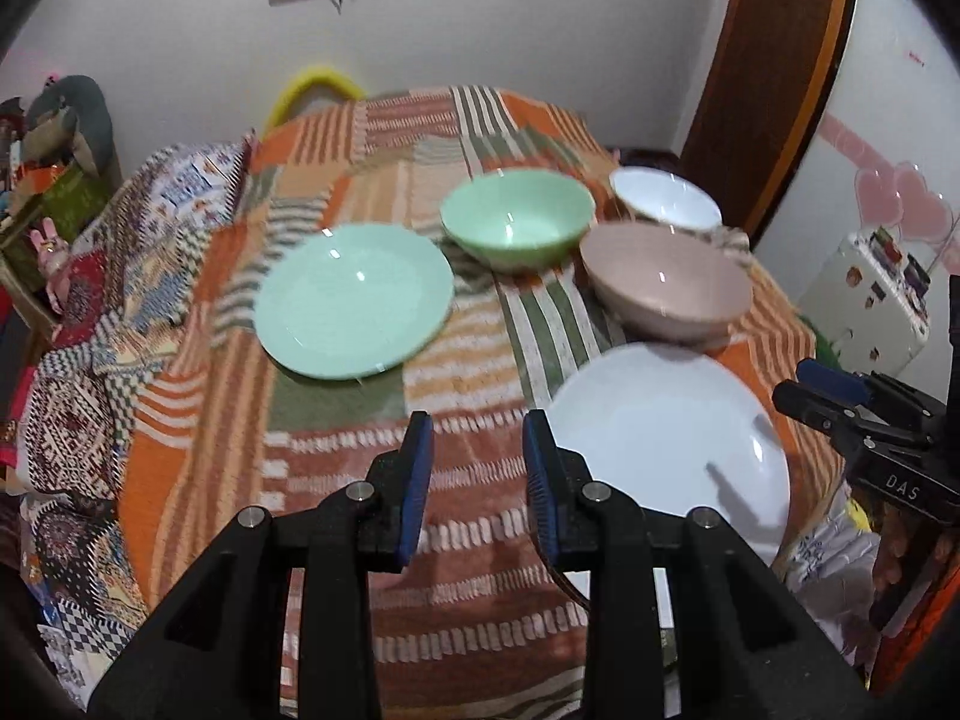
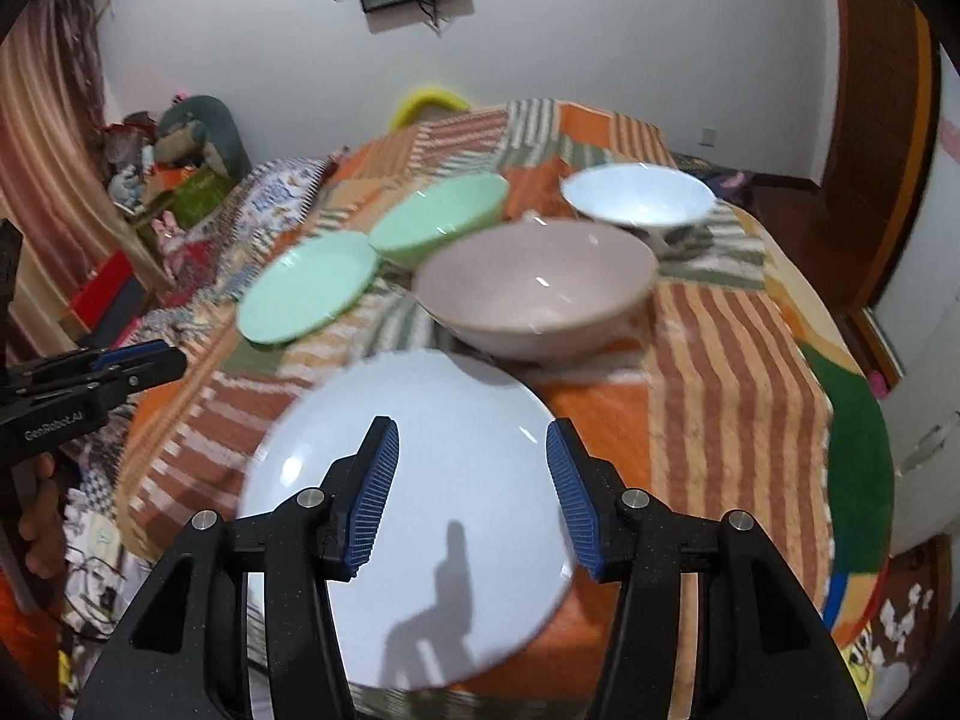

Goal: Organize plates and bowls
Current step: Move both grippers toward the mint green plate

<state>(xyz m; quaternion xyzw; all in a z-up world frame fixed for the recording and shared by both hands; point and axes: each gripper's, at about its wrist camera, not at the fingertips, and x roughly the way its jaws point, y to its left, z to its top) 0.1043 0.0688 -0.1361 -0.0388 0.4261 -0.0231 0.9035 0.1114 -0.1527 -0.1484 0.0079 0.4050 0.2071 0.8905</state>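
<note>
Sorting barely begun, judging by the spread: white plate (image 2: 414,516) nearest on the striped blanket (image 1: 480,540), green plate (image 1: 354,300) apart to its left; pink bowl (image 2: 534,288), green bowl (image 1: 516,219) and white bowl (image 2: 639,195) unstacked behind. Left gripper (image 1: 477,489) and right gripper (image 2: 471,495): jaws apart, gripping nothing. Everything left to group.

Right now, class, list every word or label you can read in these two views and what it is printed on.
"DAS" – on the black right hand-held gripper.
"GenRobot.AI" – on the black left hand-held gripper.
Stickers on the white box: too blurred to read.
The plates and bowls carry no text.
</note>
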